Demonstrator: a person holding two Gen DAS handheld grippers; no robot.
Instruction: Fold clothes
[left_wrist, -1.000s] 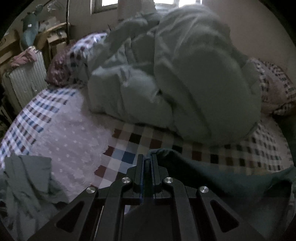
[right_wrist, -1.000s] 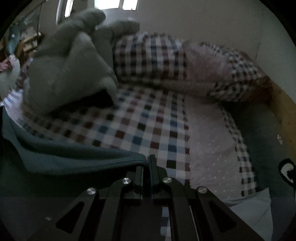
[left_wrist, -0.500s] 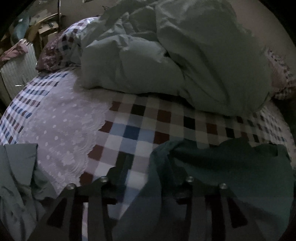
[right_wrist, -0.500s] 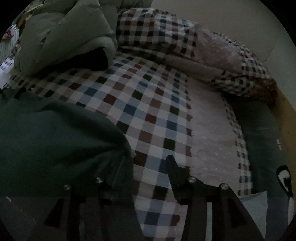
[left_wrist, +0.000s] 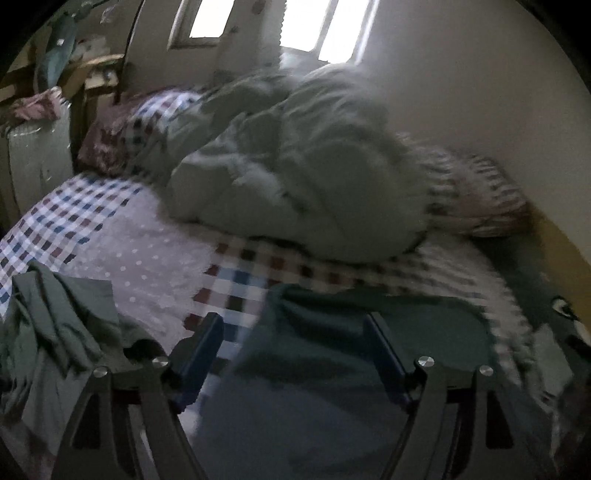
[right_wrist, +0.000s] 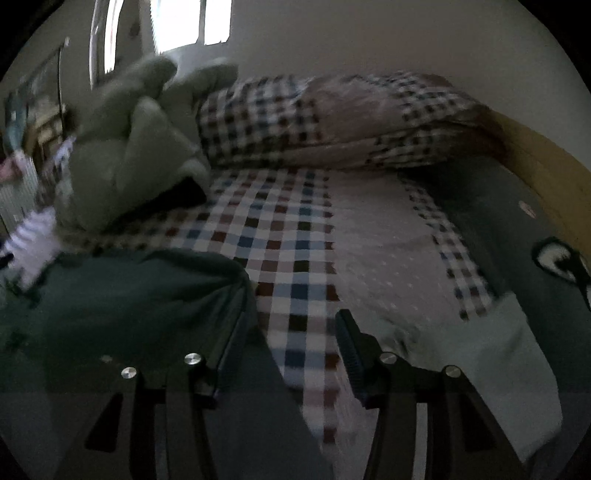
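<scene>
Checked patchwork bedcover fills both views, and we place everything from it: a rumpled pale-green duvet is heaped at its far end, and the dark teal fabric garment lies flat on its near part. A crumpled grey-green garment waits at its left edge, unfolded. Our left gripper and right gripper are both opening, pressing on nothing, so we judge one fold just laid down.
</scene>
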